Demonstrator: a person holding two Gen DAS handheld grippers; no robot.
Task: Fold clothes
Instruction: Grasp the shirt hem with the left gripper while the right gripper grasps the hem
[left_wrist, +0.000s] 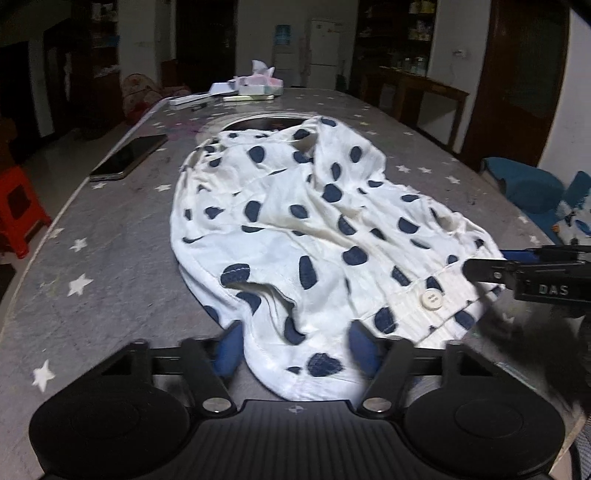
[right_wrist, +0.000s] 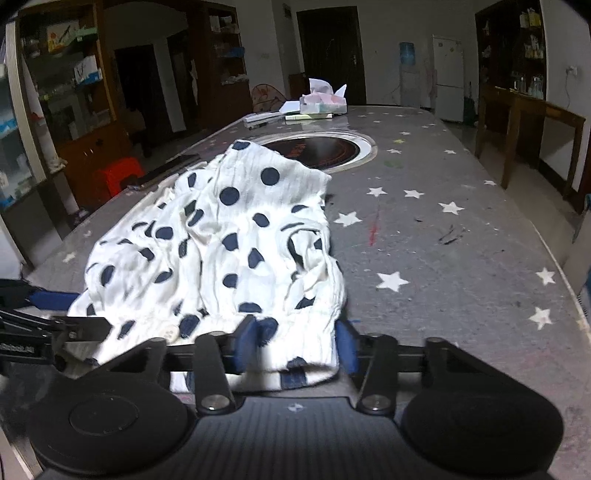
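Observation:
A white garment with dark blue polka dots (left_wrist: 295, 229) lies crumpled on the grey star-patterned table (left_wrist: 110, 258). Its near hem lies between the blue pads of my left gripper (left_wrist: 295, 350), whose jaws stand wide apart around the cloth. In the right wrist view the same garment (right_wrist: 221, 240) has its near edge between the blue pads of my right gripper (right_wrist: 295, 343), also spread apart. The right gripper shows at the right edge of the left wrist view (left_wrist: 480, 271), at the buttoned edge. The left gripper shows at the left edge of the right wrist view (right_wrist: 55, 306).
A phone (left_wrist: 129, 157) lies on the table to the left of the garment. A round inset hob (right_wrist: 321, 147) sits beyond it. A tissue box (right_wrist: 323, 103) and papers stand at the far end. A red stool (left_wrist: 18, 206) stands off the left side.

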